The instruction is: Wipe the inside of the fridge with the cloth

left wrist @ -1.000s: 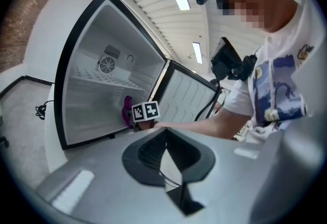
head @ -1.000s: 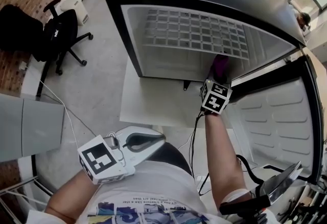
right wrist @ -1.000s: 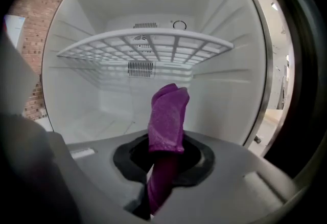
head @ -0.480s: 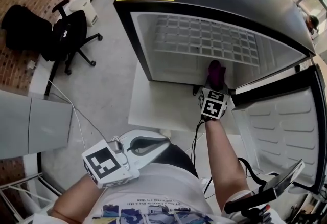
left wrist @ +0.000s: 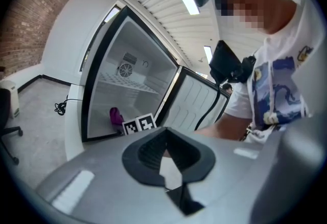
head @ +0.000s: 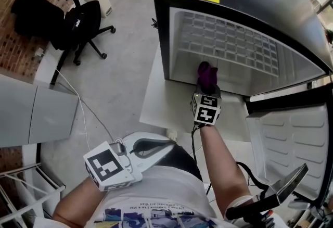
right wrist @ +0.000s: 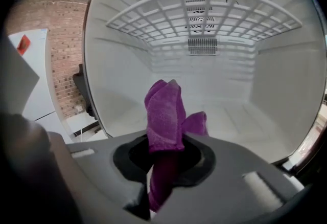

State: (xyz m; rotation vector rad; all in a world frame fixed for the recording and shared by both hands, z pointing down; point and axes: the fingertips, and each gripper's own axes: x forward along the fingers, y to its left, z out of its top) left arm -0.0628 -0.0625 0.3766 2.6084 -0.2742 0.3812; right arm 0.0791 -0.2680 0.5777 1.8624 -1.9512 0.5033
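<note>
The small black fridge [head: 171,29] stands open, showing a white interior [right wrist: 230,95] and a white wire shelf [head: 229,39]. My right gripper [head: 206,86] is shut on a purple cloth [head: 206,75] at the lower left of the opening. In the right gripper view the cloth [right wrist: 163,115] stands up out of the right gripper [right wrist: 163,149], in front of the fridge floor; whether it touches a surface does not show. My left gripper [head: 156,144] is held close to my body, shut and with nothing in it. In its own view the left gripper [left wrist: 166,138] points at the fridge from a distance.
The fridge door [head: 289,133] hangs open at the right. The fridge sits on a white board [head: 158,97] on the grey floor. A black office chair [head: 78,24] stands at the far left, a white cabinet [head: 26,112] at the left, and a cable [head: 78,102] crosses the floor.
My right gripper has carried the cloth leftward along the bottom of the fridge opening, from its right half to its left part. The left gripper has stayed by my body.
</note>
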